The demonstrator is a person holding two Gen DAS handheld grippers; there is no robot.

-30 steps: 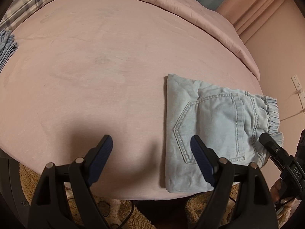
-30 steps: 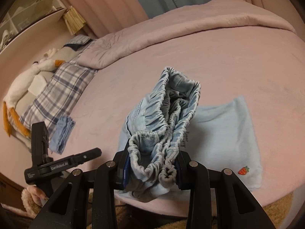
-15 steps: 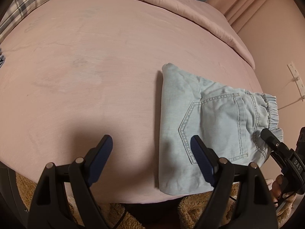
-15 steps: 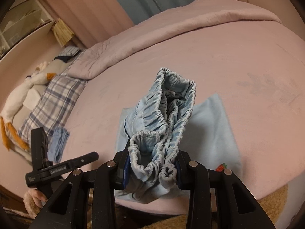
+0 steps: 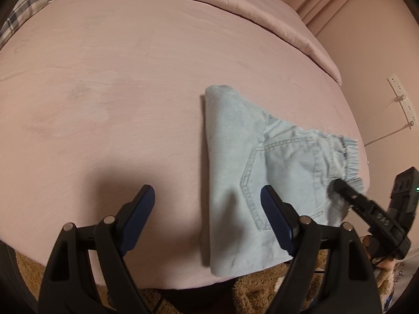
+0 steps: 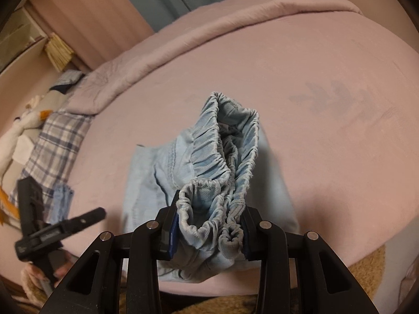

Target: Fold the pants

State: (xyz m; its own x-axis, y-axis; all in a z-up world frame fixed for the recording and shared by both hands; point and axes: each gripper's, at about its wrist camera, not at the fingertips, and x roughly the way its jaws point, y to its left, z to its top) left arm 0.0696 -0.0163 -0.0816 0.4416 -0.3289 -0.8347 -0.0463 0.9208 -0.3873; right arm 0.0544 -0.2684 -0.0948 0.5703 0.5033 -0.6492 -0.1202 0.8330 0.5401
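The folded light-blue pants [image 5: 235, 162] lie at the near edge of the pink bed [image 5: 117, 78]. The right gripper [image 6: 209, 225] pinches their bunched elastic waistband; the left gripper [image 5: 208, 204] hangs spread, empty. Its lettering is unreadable.

In the right wrist view the bunched elastic waistband [image 6: 222, 162] hides most of the folded pants [image 6: 146, 172] behind it. The left gripper [image 6: 100, 212] at the frame's left is motion-blurred. The plush goose [image 6: 15, 136] is cut by the edge.
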